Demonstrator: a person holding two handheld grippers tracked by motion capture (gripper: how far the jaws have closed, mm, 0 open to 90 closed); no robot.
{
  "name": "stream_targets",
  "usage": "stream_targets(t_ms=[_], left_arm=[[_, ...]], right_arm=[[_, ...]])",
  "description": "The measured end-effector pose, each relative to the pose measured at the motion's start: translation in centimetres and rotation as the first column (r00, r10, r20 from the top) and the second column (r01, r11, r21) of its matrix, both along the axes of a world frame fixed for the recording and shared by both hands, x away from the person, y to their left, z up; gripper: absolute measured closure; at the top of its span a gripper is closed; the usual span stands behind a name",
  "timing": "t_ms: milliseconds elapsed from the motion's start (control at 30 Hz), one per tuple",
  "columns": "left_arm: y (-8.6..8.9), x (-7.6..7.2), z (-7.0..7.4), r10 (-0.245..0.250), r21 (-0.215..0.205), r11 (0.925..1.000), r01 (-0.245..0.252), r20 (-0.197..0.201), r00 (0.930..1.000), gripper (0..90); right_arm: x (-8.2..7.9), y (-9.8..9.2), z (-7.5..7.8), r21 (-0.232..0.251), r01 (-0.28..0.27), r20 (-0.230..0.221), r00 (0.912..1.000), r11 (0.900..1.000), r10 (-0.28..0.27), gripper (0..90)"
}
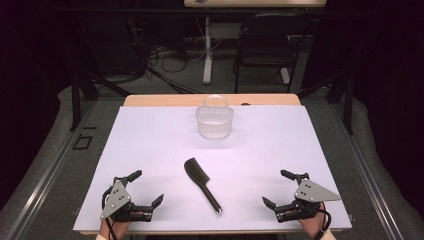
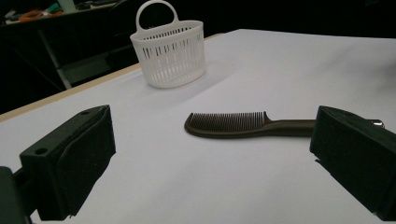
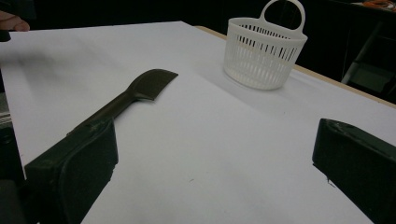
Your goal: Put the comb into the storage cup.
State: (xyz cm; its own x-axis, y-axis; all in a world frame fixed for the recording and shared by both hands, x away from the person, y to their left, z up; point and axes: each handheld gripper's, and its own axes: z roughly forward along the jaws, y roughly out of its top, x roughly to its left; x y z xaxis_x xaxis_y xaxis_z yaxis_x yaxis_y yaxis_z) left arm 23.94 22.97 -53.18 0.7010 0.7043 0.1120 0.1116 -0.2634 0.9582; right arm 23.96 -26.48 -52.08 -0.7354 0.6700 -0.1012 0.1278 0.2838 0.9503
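Observation:
A dark comb point(image 1: 201, 183) lies flat on the white table cover point(image 1: 150, 150), toothed head toward the far side and handle toward the front edge. A white slotted plastic basket point(image 1: 214, 120) with a loop handle stands upright near the far edge. My left gripper point(image 1: 149, 188) rests at the front left, open and holding nothing; its view shows the comb point(image 2: 243, 125) and basket point(image 2: 170, 53) ahead. My right gripper point(image 1: 276, 188) rests at the front right, open too, with the comb point(image 3: 128, 100) to its left and the basket point(image 3: 264, 51) beyond.
The wooden table edge point(image 1: 165, 100) shows past the white cover. Behind the table stand a black chair point(image 1: 267, 45), a white table leg point(image 1: 207, 50) and loose cables on the floor. Metal rails point(image 1: 45, 170) run along both sides.

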Motion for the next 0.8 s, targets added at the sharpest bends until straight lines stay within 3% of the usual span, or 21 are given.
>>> stream_targets(t_ms=[300, 567, 800], left_arm=[[-0.5, 0.3, 0.1, -0.003, 0.015, 0.9999, 0.003, -0.017, 0.9999, 0.6], [-1.7, 0.9, 0.2, -0.019, 0.045, 0.9987, 0.022, -0.068, 0.9975, 1.4], [-2.4, 1.2, 0.6, -0.017, 0.054, 0.9983, 0.021, -0.087, 0.9961, 1.7]], right_arm=[[0.2, 0.2, -0.1, -0.013, -0.004, -0.002, 1.0, 1.0, 0.004, 0.0], [0.3, 0.3, -0.1, -0.013, -0.005, -0.005, 1.0, 1.0, 0.005, 0.0], [0.3, 0.2, -0.2, -0.018, -0.003, -0.011, 0.9999, 1.0, 0.003, 0.0]])
